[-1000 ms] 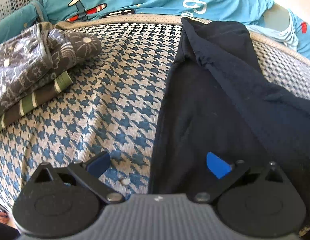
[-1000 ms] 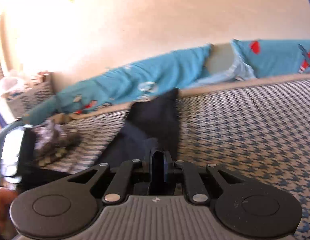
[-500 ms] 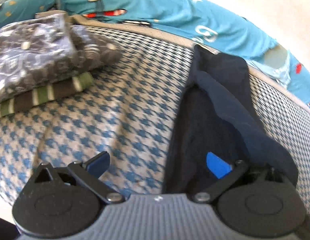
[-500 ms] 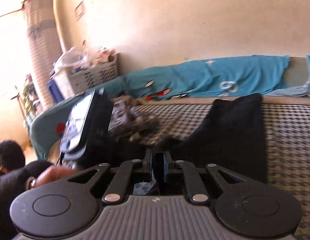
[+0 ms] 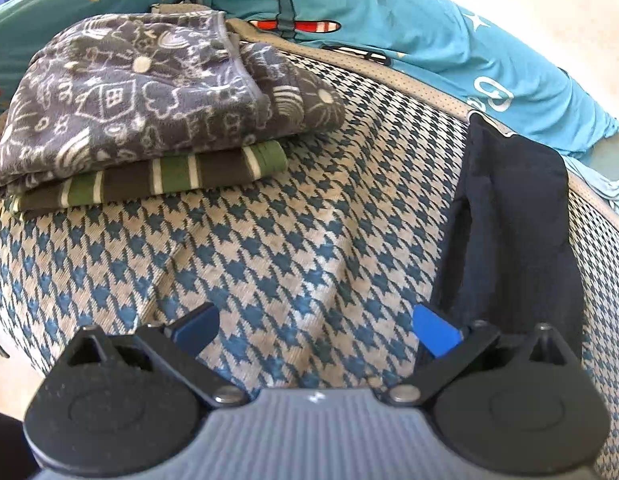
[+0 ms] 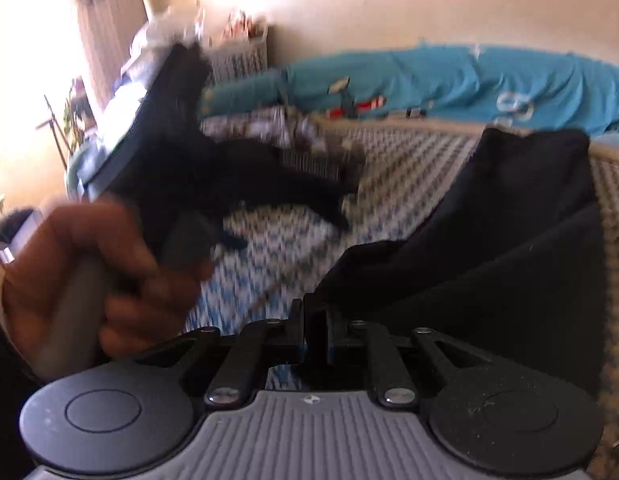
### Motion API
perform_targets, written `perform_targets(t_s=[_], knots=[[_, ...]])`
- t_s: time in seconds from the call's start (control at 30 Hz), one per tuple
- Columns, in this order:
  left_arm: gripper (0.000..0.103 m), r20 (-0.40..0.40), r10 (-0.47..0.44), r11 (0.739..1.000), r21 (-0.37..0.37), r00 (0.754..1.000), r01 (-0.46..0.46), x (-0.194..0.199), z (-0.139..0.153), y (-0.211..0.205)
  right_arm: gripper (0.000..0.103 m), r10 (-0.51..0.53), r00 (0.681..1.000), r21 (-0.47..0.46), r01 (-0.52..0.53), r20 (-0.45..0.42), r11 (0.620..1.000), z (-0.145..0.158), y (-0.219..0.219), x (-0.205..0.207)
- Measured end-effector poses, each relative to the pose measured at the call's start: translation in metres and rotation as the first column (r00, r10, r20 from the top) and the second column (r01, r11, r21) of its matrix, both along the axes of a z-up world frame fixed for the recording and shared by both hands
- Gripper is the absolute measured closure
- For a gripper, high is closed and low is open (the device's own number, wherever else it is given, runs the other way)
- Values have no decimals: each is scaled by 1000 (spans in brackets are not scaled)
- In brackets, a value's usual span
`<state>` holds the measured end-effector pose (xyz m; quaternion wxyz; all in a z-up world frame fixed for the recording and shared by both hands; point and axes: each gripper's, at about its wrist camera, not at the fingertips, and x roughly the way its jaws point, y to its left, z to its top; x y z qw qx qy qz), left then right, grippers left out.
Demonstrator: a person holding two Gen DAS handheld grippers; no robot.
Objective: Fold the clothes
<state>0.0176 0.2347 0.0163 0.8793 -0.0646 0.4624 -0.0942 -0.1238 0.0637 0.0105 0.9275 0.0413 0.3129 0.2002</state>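
The dark navy garment [image 6: 509,232] lies along the houndstooth mattress [image 5: 293,240], its near corner pinched in the clenched right claw [image 6: 315,332]. The left claw [image 5: 315,330] hangs released over bare mattress, just left of the garment. Folded clothes [image 5: 149,112] are stacked farther back, by the turquoise bedding [image 5: 429,40].

In the left wrist view, a folded patterned cloth [image 5: 149,92] lies on top of a folded striped garment [image 5: 157,178] at the far left of the mattress [image 5: 301,232]. A dark garment [image 5: 509,220] stretches along the mattress's right side, well apart from that stack. Behind both, a bedsheet [image 5: 389,28] runs along the mattress's far edge.
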Motion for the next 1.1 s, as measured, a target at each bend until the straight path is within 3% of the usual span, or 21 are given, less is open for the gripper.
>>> perform_targets(t_s=[0.1, 0.27, 0.53, 0.8, 0.93, 1.1], knots=[[0, 8, -26, 1000, 10, 1000, 26, -1, 1, -7, 88, 33, 998, -23, -35, -51, 999, -15, 3, 3], [0, 23, -54, 998, 39, 998, 53, -4, 0, -18, 87, 57, 997, -15, -58, -49, 998, -12, -8, -13], [0, 26, -95, 994, 63, 995, 93, -10, -2, -33, 82, -108, 994, -40, 108, 0, 993, 6, -48, -46], [0, 24, -127, 988, 91, 992, 124, -13, -7, -46, 75, -340, 937, 4, 342, -82, 940, 0, -104, -56], [0, 20, -134, 987, 94, 991, 132, -14, -9, -50, 74, -391, 910, 43, 400, -141, 916, -8, -119, -61], [0, 16, -131, 987, 97, 991, 129, -13, -11, -50, 65, -426, 884, 54, 443, -192, 895, -15, -125, -63]])
